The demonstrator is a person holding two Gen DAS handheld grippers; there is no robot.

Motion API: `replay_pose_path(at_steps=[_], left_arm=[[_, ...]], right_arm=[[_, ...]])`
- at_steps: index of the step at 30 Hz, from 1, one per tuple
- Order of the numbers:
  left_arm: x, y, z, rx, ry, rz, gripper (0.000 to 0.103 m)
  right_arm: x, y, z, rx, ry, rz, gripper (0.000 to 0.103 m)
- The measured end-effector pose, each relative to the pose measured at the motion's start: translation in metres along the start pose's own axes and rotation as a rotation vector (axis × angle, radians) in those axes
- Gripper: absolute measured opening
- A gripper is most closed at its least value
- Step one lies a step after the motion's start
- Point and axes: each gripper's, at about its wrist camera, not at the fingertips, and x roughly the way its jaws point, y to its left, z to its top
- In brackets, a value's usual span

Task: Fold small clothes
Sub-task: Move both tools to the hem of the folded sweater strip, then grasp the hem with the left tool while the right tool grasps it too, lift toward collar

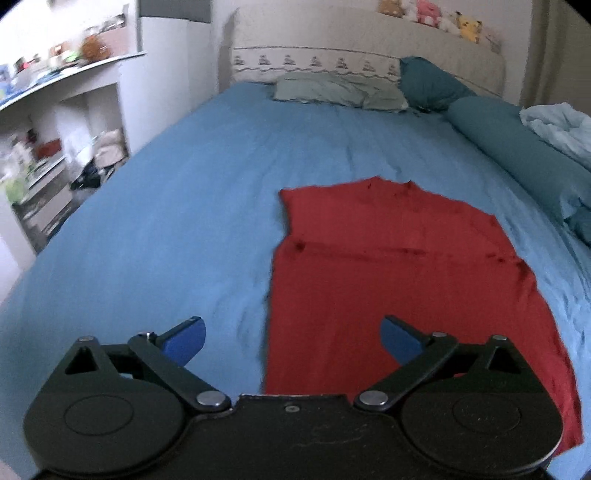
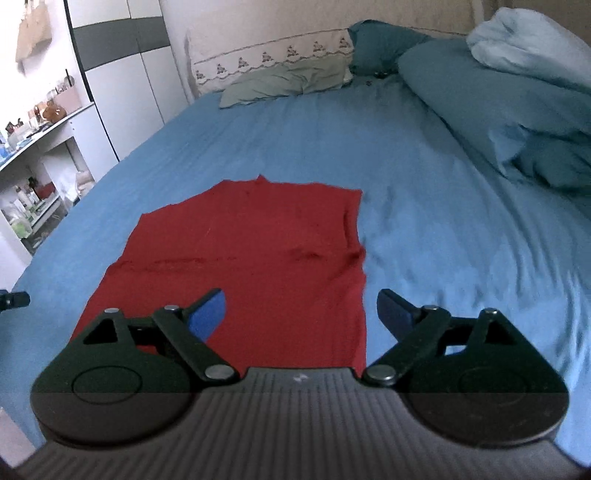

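Observation:
A red garment [image 1: 399, 280] lies flat on the blue bed sheet [image 1: 166, 221], its sides folded in to a narrow shape with the neck at the far end. It also shows in the right wrist view [image 2: 251, 254]. My left gripper [image 1: 293, 334] is open and empty, hovering over the garment's near left edge. My right gripper [image 2: 301, 312] is open and empty, hovering over the garment's near right edge. The garment's near hem is hidden under both gripper bodies.
Pillows [image 1: 340, 92] and a padded headboard [image 1: 369, 33] stand at the far end of the bed. A rolled teal duvet [image 2: 498, 107] runs along the right side. Shelves [image 1: 55, 147] with clutter and a wardrobe [image 2: 122, 74] stand to the left of the bed.

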Motion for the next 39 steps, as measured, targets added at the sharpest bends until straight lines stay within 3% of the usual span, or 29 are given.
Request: replay_pose_path(at_steps=[6,13,16,22,24,29,33,37,39], left_arm=[[-0.007,0.015,-0.07,-0.043,-0.012,-0.003,0.092],[-0.01,0.01,-0.122,-0.04,-0.042,-0.014,0.063],[-0.013,0.006,-0.138,-0.043,-0.045,-0.016,0.063],[-0.014,0.001,-0.16,-0.082,-0.023,0.002,0.06],[-0.015,0.002,-0.163,-0.097,-0.019,0.0,0.059],[-0.011,0.002,-0.164,-0.087,-0.007,-0.004,0.057],[-0.009,0.0,-0.164,-0.07,-0.001,0.004,0.055],[-0.009,-0.003,-0.16,-0.051,0.018,-0.008,0.043],[-0.01,-0.007,-0.159,-0.036,0.019,-0.015,0.035]], right_arm=[[-0.008,0.001,-0.073,-0.029,0.001,-0.054,0.102],[-0.006,-0.001,-0.14,-0.024,-0.007,-0.057,0.094],[-0.011,0.001,-0.157,-0.019,-0.005,-0.077,0.09],[-0.021,0.001,-0.179,0.017,0.02,-0.128,0.086],[-0.019,-0.001,-0.185,0.03,0.051,-0.135,0.074],[-0.017,0.0,-0.193,0.037,0.058,-0.133,0.07],[-0.016,0.003,-0.191,0.038,0.063,-0.116,0.054],[-0.015,0.006,-0.191,0.046,0.06,-0.113,0.05],[-0.015,0.004,-0.192,0.054,0.057,-0.105,0.043]])
